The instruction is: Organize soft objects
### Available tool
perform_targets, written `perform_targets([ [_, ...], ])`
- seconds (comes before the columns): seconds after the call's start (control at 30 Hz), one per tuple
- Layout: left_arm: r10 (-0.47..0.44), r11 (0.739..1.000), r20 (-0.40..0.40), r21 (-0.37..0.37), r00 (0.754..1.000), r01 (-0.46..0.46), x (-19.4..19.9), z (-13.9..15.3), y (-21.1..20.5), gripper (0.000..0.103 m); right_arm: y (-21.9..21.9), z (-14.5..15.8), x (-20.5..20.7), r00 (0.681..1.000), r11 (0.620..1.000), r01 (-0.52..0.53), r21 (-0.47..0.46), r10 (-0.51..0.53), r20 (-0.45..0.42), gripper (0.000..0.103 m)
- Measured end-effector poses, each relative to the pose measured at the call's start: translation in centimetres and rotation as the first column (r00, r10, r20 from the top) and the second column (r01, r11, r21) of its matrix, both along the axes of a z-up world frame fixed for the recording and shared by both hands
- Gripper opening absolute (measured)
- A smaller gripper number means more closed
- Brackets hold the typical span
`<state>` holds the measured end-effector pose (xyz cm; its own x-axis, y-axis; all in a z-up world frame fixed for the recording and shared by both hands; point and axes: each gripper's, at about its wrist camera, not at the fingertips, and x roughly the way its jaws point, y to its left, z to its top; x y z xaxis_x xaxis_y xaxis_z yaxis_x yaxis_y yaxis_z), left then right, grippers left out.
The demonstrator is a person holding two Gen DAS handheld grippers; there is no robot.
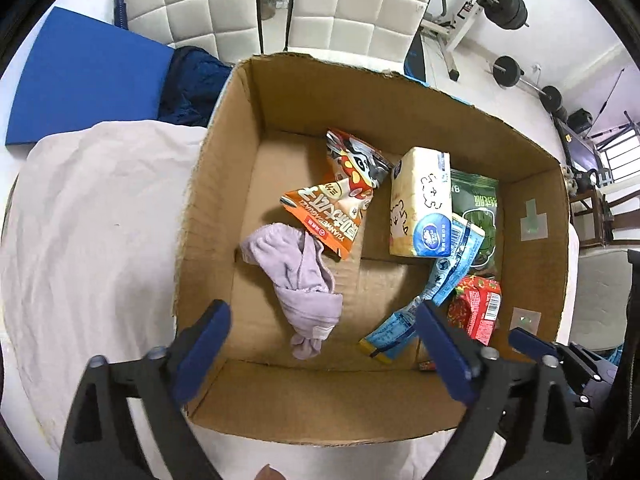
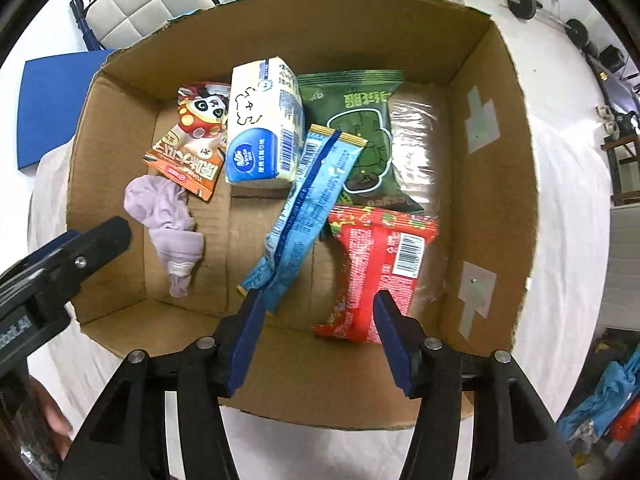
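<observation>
An open cardboard box [image 1: 224, 128] [image 2: 516, 152] stands on a white cloth. In it lie a crumpled lilac cloth [image 1: 298, 280] [image 2: 168, 216], an orange snack bag [image 1: 340, 204] [image 2: 192, 148], a yellow tissue pack [image 1: 422, 204] [image 2: 262, 124], a green packet [image 1: 478, 204] [image 2: 364, 136], a long blue packet [image 1: 440, 276] [image 2: 308, 200] and a red packet [image 1: 478, 304] [image 2: 380, 264]. My left gripper [image 1: 322, 320] is open and empty above the box's near wall, over the lilac cloth. My right gripper [image 2: 320, 308] is open and empty, its fingers either side of the red packet's near end.
The white cloth [image 1: 88, 216] covers the surface around the box. A blue mat [image 1: 80, 80] and white padded chairs [image 1: 192, 8] stand behind. Weights and a bench [image 1: 504, 4] are at the far right. The other gripper [image 2: 60, 264] shows at the left of the right wrist view.
</observation>
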<state>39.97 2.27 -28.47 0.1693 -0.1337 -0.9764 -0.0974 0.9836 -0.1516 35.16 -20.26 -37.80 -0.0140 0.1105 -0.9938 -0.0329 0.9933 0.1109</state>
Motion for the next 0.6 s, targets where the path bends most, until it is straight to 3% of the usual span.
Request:
perform_targets([
  [0.07, 0.012, 1.0, 0.008, 0.007, 1.0, -0.012, -0.2, 0.1, 0.5, 0.101, -0.1, 0.2, -0.5, 1.0, 1.0, 0.001, -0.011, 0.0, 0.014, 0.09],
  [0.1, 0.022, 1.0, 0.013, 0.008, 1.0, -0.023, -0.4, 0.1, 0.7, 0.101, -0.2, 0.4, -0.6, 1.0, 1.0, 0.008, -0.018, -0.007, 0.029, 0.093],
  [0.27, 0.035, 0.999, 0.044, 0.011, 0.998, -0.036, -0.9, 0.5, 1.2, 0.101, -0.8, 1.4, 0.1, 0.996, 0.997, 0.015, -0.074, -0.009, 0.084, 0.103],
  [0.6, -0.028, 0.993, 0.167, 0.115, 0.986, 0.009, -2.9, 2.5, -0.3, 0.103, -3.4, 2.5, -1.0, 0.989, 0.994, 0.085, -0.073, -0.075, 0.125, 0.103],
])
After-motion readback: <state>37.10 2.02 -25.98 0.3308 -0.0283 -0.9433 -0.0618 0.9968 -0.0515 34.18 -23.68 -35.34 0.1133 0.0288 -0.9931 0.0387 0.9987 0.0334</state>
